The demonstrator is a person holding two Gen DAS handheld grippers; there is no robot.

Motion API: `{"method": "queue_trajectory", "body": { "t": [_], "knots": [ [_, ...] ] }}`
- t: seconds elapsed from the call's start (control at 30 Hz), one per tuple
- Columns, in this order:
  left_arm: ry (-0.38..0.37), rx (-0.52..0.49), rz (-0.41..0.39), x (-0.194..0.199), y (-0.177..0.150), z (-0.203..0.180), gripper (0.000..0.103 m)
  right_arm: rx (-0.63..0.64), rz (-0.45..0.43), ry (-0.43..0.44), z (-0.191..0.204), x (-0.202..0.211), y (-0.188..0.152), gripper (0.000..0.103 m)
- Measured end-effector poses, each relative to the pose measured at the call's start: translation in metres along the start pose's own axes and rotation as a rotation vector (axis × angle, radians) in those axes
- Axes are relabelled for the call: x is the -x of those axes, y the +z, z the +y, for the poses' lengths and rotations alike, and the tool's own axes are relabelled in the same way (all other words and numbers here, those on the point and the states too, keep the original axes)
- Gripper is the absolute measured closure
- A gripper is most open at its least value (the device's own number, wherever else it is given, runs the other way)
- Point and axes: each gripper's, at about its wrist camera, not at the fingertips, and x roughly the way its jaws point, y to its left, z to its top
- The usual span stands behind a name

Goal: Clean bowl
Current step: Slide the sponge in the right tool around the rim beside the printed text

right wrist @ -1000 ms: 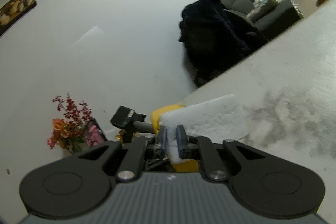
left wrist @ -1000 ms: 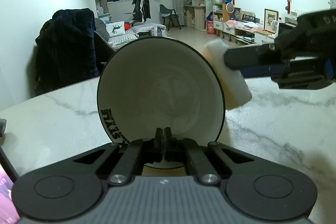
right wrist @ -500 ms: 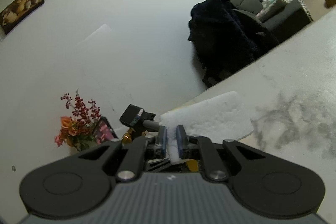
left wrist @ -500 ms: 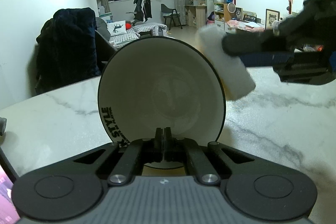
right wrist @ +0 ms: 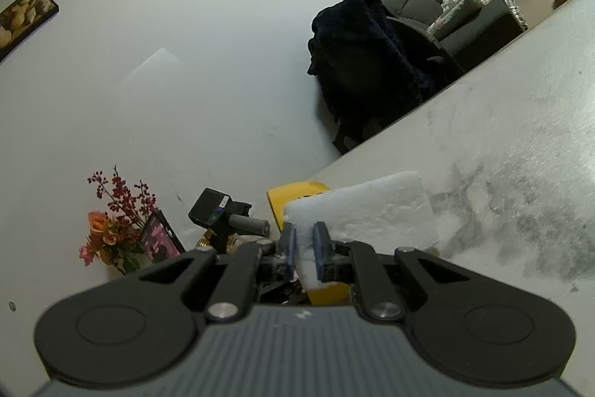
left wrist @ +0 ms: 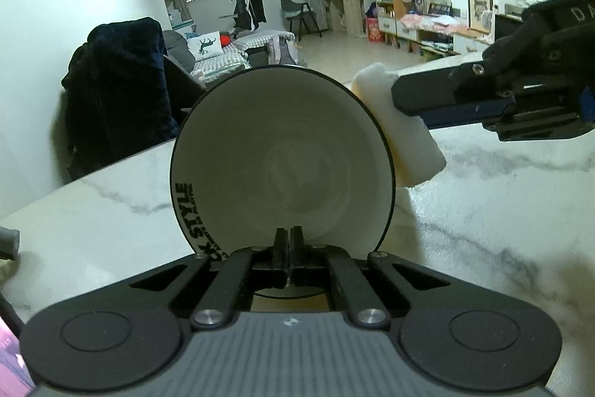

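Note:
A white bowl [left wrist: 282,166] with a black rim and "STYLE" lettering stands tilted on edge, its inside facing the left wrist camera. My left gripper [left wrist: 287,240] is shut on its near rim. From the right comes my right gripper [left wrist: 409,103], shut on a white sponge [left wrist: 403,136] that sits against the outside of the bowl's right rim. The right wrist view shows that gripper [right wrist: 305,242] pinching the sponge [right wrist: 364,214]. A yellow surface [right wrist: 297,196] lies just behind it; I cannot tell whether it is the bowl's outer wall or the sponge's backing.
A white marble table [left wrist: 483,211] runs under both grippers. A chair draped with a dark coat [left wrist: 115,88] stands past its far edge. At the left end are a grey-handled device [right wrist: 230,218], a phone [right wrist: 160,240] and flowers [right wrist: 111,229].
The sponge shifted slightly up along the bowl's right rim, then back down. The bowl stayed held in the same tilted pose.

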Motion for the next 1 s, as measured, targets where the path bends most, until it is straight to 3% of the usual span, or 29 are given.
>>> {"method": "queue_trajectory", "body": {
  "t": [0.2,0.5,1.0],
  "knots": [
    [-0.016,0.035,0.018,-0.005,0.006,0.003,0.103,-0.007,-0.014,-0.008,-0.006,0.008,0.006,0.092],
    [0.041,-0.004,0.044,-0.011,0.014,-0.006,0.100,0.051,-0.032,-0.037,0.000,0.012,0.012,0.092],
    [0.009,-0.072,0.038,-0.028,0.042,-0.031,0.097,0.079,-0.054,-0.025,0.003,0.020,0.023,0.092]
  ]
}}
